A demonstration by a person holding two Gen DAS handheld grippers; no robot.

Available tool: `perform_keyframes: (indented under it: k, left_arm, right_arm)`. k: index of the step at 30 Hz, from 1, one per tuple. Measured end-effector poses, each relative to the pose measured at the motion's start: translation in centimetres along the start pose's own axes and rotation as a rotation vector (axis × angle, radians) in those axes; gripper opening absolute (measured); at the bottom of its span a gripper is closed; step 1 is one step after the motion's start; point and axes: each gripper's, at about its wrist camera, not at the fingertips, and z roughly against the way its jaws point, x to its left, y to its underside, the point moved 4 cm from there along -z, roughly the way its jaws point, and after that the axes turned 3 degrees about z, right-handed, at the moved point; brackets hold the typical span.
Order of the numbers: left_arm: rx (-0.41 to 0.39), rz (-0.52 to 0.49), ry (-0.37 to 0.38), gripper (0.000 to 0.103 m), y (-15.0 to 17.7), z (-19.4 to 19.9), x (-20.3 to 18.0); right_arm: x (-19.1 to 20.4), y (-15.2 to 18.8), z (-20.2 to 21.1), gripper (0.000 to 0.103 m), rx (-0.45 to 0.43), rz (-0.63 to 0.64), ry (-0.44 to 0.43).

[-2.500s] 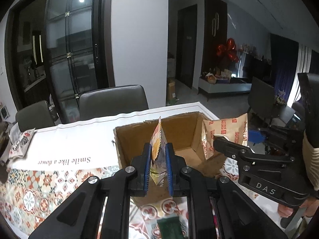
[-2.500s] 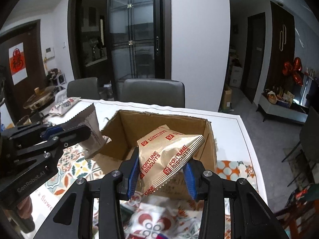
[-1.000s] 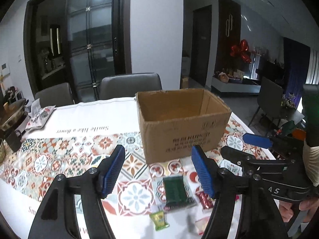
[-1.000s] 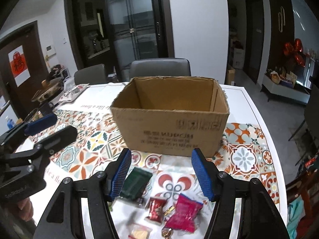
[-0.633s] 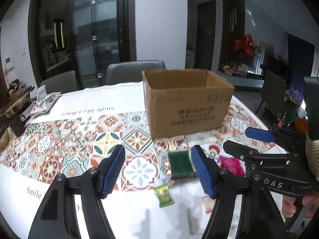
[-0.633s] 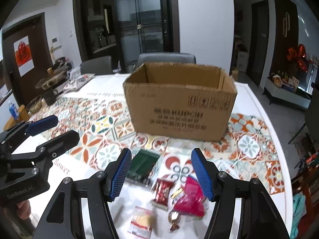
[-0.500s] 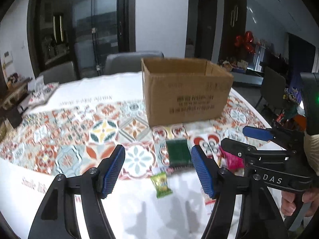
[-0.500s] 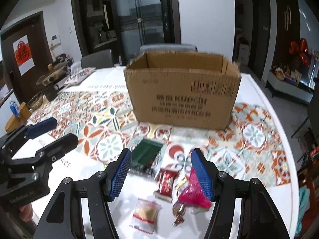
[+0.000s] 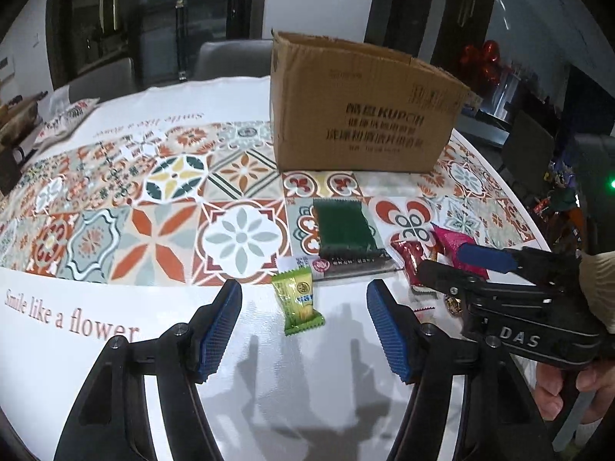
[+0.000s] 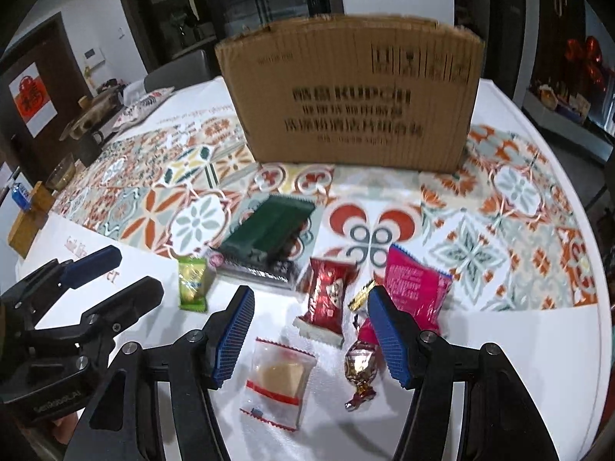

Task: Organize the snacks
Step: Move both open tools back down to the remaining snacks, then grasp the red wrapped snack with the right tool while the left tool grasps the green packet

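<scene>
A brown cardboard box [image 9: 361, 107] [image 10: 357, 96] stands on the patterned tablecloth. In front of it lie several small snacks: a dark green pack [image 9: 346, 228] [image 10: 269, 230], a light green candy [image 9: 298, 301] [image 10: 193, 282], a red wrapper [image 10: 326, 299], a pink packet [image 10: 415, 288], a clear biscuit pack [image 10: 278, 382] and a foil candy [image 10: 359, 368]. My left gripper [image 9: 303, 330] is open, low over the table just short of the light green candy. My right gripper [image 10: 311, 334] is open over the red wrapper and the clear biscuit pack.
A snack bag [image 9: 67, 117] lies at the far left of the table. Cups, a bowl and a wooden block [image 10: 29, 223] stand along the left edge. Grey chairs [image 9: 226, 57] stand behind the table. The table's right edge [image 10: 599, 307] is close.
Both grippers let go of their packets at the box, opened, drew back and came down low over the loose snacks near the table's front.
</scene>
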Motion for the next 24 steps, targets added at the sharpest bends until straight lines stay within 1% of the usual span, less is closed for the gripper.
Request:
perform_keyframes:
  k: [3, 5, 8, 13, 17, 19, 21, 22, 24]
  left_arm:
    - [0.015, -0.002, -0.004, 0.062, 0.1, -0.7, 0.0]
    - [0.026, 0.0, -0.003, 0.062, 0.2, -1.3, 0.0]
    - [0.044, 0.008, -0.002, 0.058, 0.3, -2.1, 0.2]
    - [0.062, 0.008, -0.019, 0.056, 0.4, -3.3, 0.3]
    - [0.083, 0.019, -0.018, 0.049, 0.6, -4.2, 0.5]
    - [0.09, 0.026, -0.01, 0.048, 0.7, -4.5, 0.6]
    - [0.097, 0.028, -0.006, 0.044, 0.8, -4.8, 0.6]
    - [0.098, 0.028, -0.006, 0.044, 0.8, -4.8, 0.6]
    - [0.102, 0.025, -0.006, 0.038, 0.9, -5.0, 0.5]
  right_arm:
    - [-0.3, 0.3, -1.1, 0.054, 0.032, -0.014, -0.005]
    - [-0.5, 0.4, -1.7, 0.053, 0.045, -0.022, -0.007]
    - [-0.8, 0.4, -2.2, 0.049, 0.052, -0.026, 0.004]
    - [-0.9, 0.3, -2.9, 0.044, 0.061, -0.021, 0.011]
    - [-0.8, 0.2, -3.3, 0.042, 0.066, -0.015, 0.012]
    - [-0.7, 0.1, -3.4, 0.04, 0.068, -0.011, 0.013]
    - [-0.7, 0.1, -3.7, 0.038, 0.075, -0.011, 0.013]
    - [-0.7, 0.1, -3.9, 0.036, 0.08, -0.01, 0.011]
    - [-0.6, 0.2, -4.1, 0.034, 0.084, -0.006, 0.016]
